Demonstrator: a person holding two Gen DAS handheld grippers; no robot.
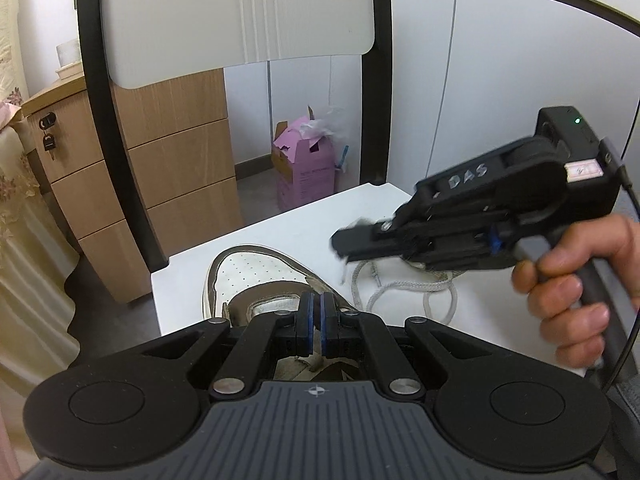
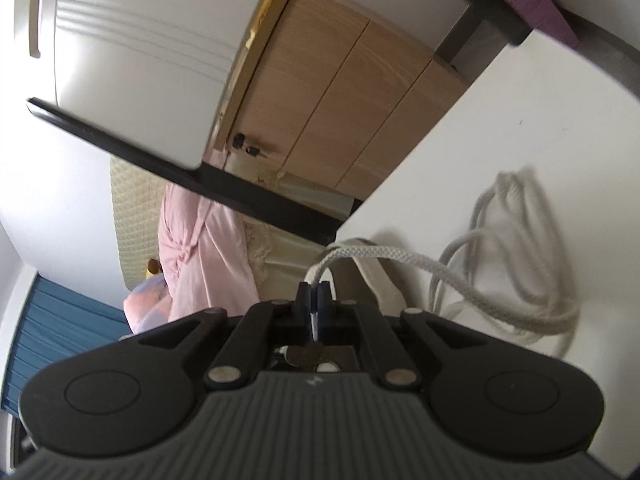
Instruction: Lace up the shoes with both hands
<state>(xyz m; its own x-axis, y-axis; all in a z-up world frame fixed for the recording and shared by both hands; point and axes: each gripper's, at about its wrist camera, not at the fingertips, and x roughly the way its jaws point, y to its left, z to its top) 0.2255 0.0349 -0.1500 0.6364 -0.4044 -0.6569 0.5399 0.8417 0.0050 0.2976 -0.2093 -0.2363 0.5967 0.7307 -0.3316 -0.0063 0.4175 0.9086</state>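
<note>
— Sneaker (image 1: 256, 276) position?
— Lower centre of the left wrist view, on the white table (image 1: 292, 232); left gripper (image 1: 317, 312) pressed together above it.
— Right gripper (image 2: 315, 300)?
— Pinching the grey lace (image 2: 472, 268), which loops at right of its frame.

The shoe (image 1: 256, 276) sits on the chair seat (image 1: 288, 224), the loose lace (image 1: 404, 290) coiled to its right.
</note>
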